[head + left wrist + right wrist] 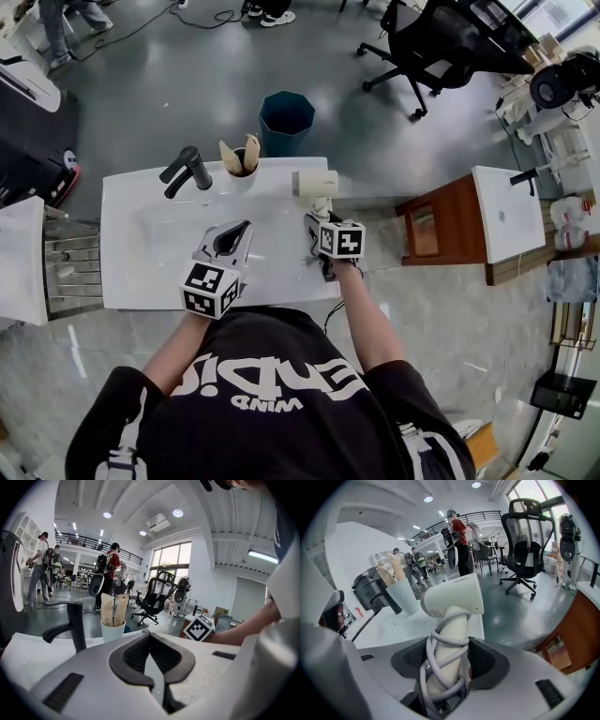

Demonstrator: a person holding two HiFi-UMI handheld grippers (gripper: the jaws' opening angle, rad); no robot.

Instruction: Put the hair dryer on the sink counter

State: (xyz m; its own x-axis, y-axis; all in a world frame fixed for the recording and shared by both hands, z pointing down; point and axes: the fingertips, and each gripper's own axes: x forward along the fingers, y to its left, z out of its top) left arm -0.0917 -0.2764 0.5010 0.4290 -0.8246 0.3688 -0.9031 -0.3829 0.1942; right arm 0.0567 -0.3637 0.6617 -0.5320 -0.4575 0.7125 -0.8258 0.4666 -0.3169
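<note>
My right gripper (447,657) pinches the hair dryer (454,599) by its cord-wrapped handle above the sink counter (131,220), at two o'clock from my left gripper (149,634), whose jaws are pressed together.

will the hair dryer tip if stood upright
Likely: the hair dryer has a wide barrel atop a slim handle, clamped in the right gripper, so it looks top-heavy. Its cord, wound round the handle, looks floppy and may loosen.

Left gripper (149,634): jaws together, empty.
Right gripper (447,641): clamped on dryer (452,599) handle.
Arms (364,314): both forward, right seemingly farther.
</note>
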